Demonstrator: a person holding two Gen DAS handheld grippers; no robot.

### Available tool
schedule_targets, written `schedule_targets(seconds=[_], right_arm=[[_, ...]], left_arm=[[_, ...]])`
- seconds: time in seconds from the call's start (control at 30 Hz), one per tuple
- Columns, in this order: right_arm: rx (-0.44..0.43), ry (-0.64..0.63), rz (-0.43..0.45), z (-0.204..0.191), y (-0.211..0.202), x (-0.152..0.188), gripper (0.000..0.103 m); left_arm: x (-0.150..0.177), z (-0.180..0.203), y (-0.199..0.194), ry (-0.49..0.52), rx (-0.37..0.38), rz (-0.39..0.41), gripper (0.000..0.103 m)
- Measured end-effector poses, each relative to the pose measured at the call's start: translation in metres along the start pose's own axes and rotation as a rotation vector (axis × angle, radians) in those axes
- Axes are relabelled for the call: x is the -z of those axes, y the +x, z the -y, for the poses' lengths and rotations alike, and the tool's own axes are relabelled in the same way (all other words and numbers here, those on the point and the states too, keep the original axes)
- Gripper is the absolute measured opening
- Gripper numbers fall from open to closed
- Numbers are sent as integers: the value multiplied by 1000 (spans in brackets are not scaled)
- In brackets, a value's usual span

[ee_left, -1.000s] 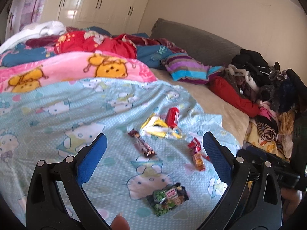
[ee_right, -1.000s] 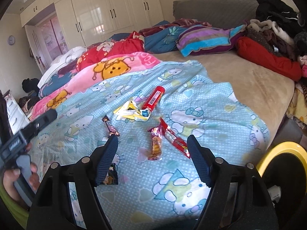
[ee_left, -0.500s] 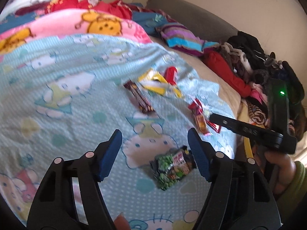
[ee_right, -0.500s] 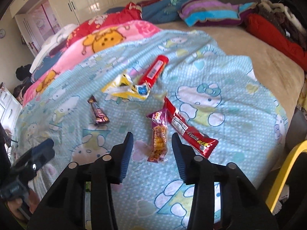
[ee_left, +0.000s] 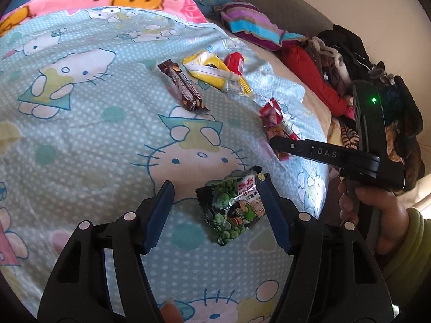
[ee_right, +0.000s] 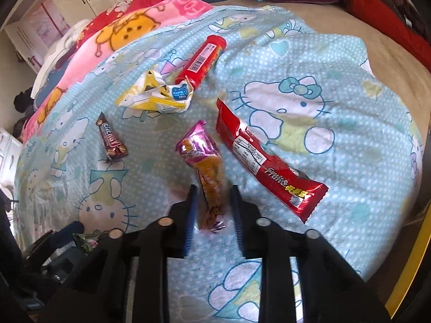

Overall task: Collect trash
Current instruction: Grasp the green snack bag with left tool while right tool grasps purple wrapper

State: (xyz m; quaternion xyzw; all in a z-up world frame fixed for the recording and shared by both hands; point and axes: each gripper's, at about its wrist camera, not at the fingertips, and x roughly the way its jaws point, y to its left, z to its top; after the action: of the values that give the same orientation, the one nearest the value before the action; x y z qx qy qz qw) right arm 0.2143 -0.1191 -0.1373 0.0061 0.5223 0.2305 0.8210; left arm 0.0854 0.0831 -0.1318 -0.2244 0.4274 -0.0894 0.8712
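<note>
Already the pink-and-orange wrapper (ee_right: 208, 172) is pinched lengthwise by the right hand-held gripper (ee_right: 212, 191); the green packet (ee_left: 233, 208) is straddled, ungripped, by the half-open left hand-held gripper (ee_left: 215, 196), both having just been closing.

Green packet (ee_right: 85, 242) half-hidden behind tool

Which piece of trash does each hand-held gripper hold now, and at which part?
The right hand-held gripper is shut on the near end of the pink-orange wrapper. The left hand-held gripper holds nothing; the green snack bag lies between its open jaws.
</note>
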Motion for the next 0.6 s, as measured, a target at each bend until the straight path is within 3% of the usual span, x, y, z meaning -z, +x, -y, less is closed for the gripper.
schedule_targets(seconds=[0.4,0.6], right_arm=[[-33,13,102,-2,-31,7,8],[-14,-19,159,-9,-48,13,8]], left_arm=[[4,12,9,24,31,-27,45],[8,21,16,41,41,-60,18]])
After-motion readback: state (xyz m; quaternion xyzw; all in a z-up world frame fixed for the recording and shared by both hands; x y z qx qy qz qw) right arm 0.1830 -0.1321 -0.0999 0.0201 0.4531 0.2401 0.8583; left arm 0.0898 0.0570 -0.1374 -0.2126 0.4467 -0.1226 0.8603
